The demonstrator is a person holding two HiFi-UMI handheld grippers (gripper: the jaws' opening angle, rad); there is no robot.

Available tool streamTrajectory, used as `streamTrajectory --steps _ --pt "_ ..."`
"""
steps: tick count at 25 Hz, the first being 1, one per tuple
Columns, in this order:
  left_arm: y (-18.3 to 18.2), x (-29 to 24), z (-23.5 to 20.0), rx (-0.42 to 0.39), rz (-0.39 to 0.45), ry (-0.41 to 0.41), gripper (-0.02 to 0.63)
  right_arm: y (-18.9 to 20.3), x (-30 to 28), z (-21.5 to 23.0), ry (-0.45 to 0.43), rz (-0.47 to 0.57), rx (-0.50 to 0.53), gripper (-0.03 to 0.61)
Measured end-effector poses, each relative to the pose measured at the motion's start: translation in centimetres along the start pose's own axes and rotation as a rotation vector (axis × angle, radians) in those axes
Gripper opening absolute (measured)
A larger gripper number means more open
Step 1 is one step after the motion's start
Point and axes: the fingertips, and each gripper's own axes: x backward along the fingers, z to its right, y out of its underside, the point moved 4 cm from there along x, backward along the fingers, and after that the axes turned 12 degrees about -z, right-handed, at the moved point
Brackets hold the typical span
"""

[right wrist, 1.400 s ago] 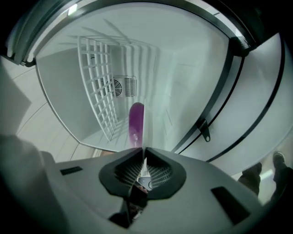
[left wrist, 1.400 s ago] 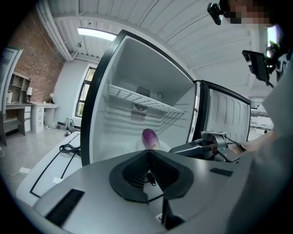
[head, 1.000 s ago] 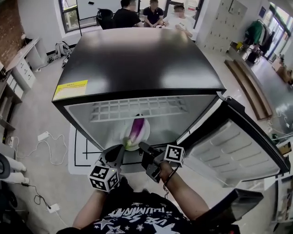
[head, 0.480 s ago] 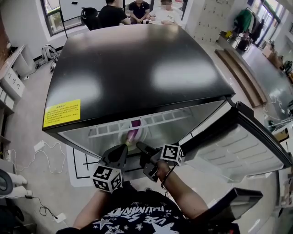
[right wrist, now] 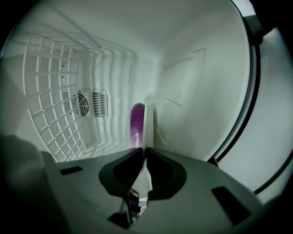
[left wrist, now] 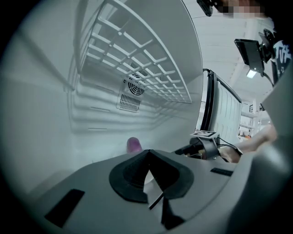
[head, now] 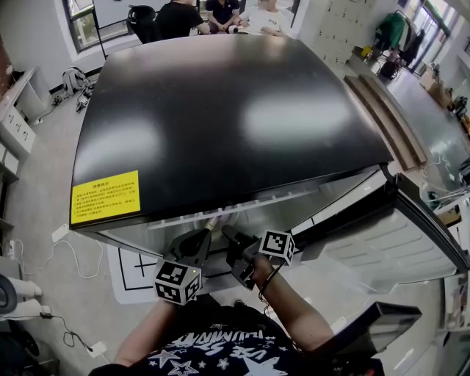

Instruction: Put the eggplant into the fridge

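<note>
A purple eggplant (right wrist: 136, 122) lies on a white plate (right wrist: 147, 130) inside the open fridge (head: 220, 110). In the right gripper view the plate stands edge-on, and my right gripper (right wrist: 143, 153) is shut on its rim. My left gripper (left wrist: 147, 159) is shut on the plate's other side, with the eggplant's (left wrist: 133, 145) tip showing just past the jaws. In the head view both grippers, left (head: 205, 237) and right (head: 228, 236), reach under the fridge's black top. That top hides nearly all of the plate and eggplant (head: 213, 219).
The fridge door (head: 389, 242) hangs open at the right. Inside are a white wire shelf (left wrist: 146, 68) and a fan vent (right wrist: 84, 104) on the back wall. A yellow label (head: 106, 196) marks the fridge top. Cables (head: 59, 239) lie on the floor at left. People (head: 220, 11) sit beyond the fridge.
Both grippers have carried the plate with the eggplant deeper into the fridge. The black top now covers the plate, which showed plainly one second ago.
</note>
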Motion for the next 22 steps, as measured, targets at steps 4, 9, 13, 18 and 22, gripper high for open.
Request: streamTrajectory --steps 4,9,13,18,22 --pt "-0.1 -0.33 -0.54 0.015 -0.005 0.0 0.009 -0.09 -0.09 0.22 0.022 0.001 0.007 0.025" --pt "-0.19 -0.5 -0.62 0.021 -0.002 0.003 0.009 -0.14 0.03 0.55 0.047 0.009 -0.002 0.024" --pt "-0.19 -0.53 -0.37 0.018 0.001 0.005 0.009 -0.29 0.24 0.63 0.052 0.022 -0.001 0.025" --pt "-0.02 -0.41 0.02 0.016 0.003 -0.002 0.009 -0.48 0.66 0.42 0.037 0.039 0.01 0.025" --pt "0.23 -0.09 0.27 0.021 0.002 -0.013 0.009 -0.08 0.61 0.32 0.037 0.023 0.011 0.025"
